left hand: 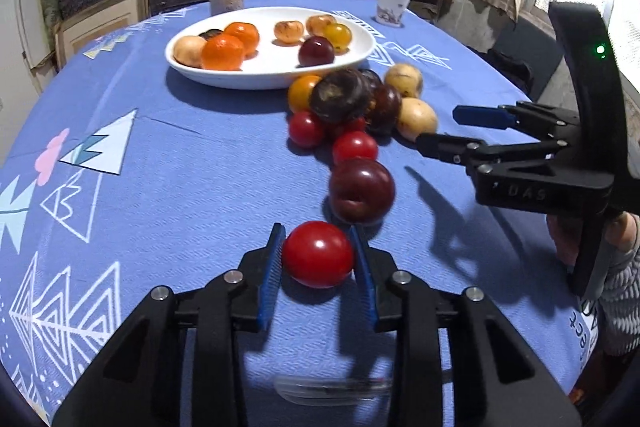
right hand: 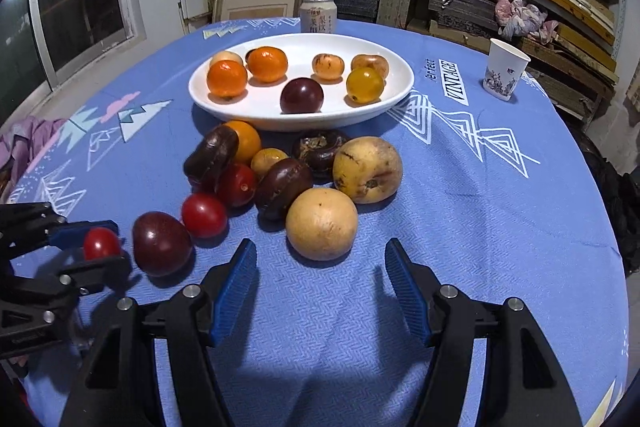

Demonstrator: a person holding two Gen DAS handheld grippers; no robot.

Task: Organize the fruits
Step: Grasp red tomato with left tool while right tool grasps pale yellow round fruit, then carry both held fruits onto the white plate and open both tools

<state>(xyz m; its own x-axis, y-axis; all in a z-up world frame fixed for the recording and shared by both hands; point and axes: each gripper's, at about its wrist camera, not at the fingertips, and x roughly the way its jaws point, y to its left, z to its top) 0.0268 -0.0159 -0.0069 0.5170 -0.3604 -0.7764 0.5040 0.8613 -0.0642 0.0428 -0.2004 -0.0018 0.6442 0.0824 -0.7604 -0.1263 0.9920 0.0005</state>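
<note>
Left wrist view: left tool grasps a small red tomato, both blue pads touching its sides, over the blue table. Just ahead lies a dark plum; further ahead, the fruit pile and the white plate.

Right wrist view: right tool is released, fingers spread wide and grasping nothing. Directly ahead, near the fingertips, rests a tan round fruit, with a yellow apple behind it.
</note>
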